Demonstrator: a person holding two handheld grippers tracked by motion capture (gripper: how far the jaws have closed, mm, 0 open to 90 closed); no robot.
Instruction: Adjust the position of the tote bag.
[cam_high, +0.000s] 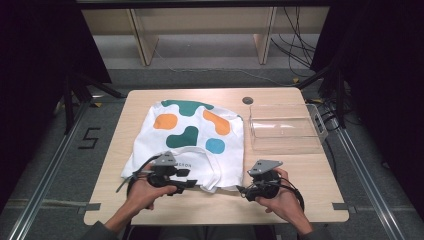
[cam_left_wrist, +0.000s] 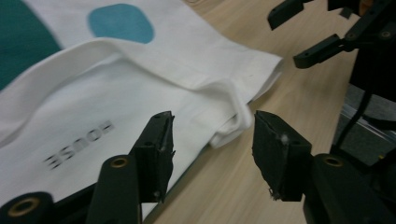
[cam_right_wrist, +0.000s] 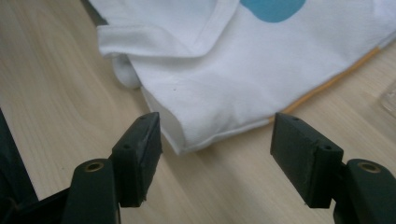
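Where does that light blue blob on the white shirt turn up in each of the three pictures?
High view: the blue blob sits mid-table, on the shirt toward its near right.
Left gripper view: the blob is at the top, left of centre.
Right gripper view: the blob is cut off by the top edge, right of centre.
Shared landmark: the folded white hem beside the blob.

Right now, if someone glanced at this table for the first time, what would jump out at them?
The white T-shirt with teal, orange and blue blobs, spread across the middle of the wooden table. Next, the two black tools at its near edge, left tool and right tool, both with jaws open and nothing gripped. A clear plastic tray sits to the shirt's right.
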